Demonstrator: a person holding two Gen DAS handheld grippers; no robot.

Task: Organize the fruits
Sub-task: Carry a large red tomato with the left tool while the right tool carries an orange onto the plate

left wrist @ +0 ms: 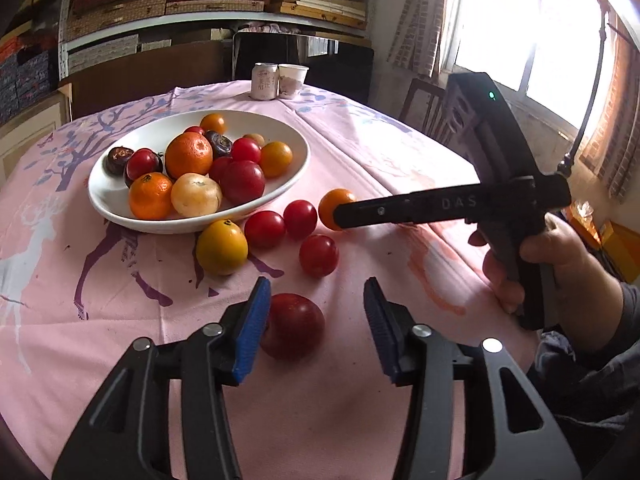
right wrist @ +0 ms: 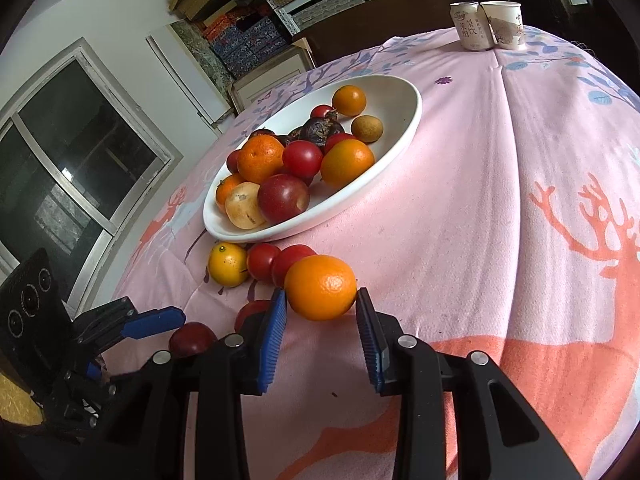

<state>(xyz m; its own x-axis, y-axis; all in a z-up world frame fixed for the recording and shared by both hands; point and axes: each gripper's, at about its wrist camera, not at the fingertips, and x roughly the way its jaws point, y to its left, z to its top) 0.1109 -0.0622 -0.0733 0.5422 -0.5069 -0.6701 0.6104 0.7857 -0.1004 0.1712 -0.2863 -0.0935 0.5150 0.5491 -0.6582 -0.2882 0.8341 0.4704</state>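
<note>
Right now the right gripper (right wrist: 321,322) has its blue pads closed against the two sides of an orange (right wrist: 320,287), which sits on the pink tablecloth (right wrist: 500,200) just in front of the white bowl (right wrist: 400,92). Over on the other side, the left gripper (left wrist: 316,320) stands open with nothing gripped: a dark red plum (left wrist: 294,326) lies on the cloth between its fingers, close by the left pad and clear of the right one. Loose fruit is strung along the bowl's near rim (a yellow-orange citrus (left wrist: 221,247) and three small red fruits (left wrist: 298,232)), while the bowl itself is heaped with oranges, red fruits, a pale yellow one and a few dark purple ones. At the table's far edge a drink can (left wrist: 264,81) and a paper cup (left wrist: 292,80) stand side by side, touching.
</note>
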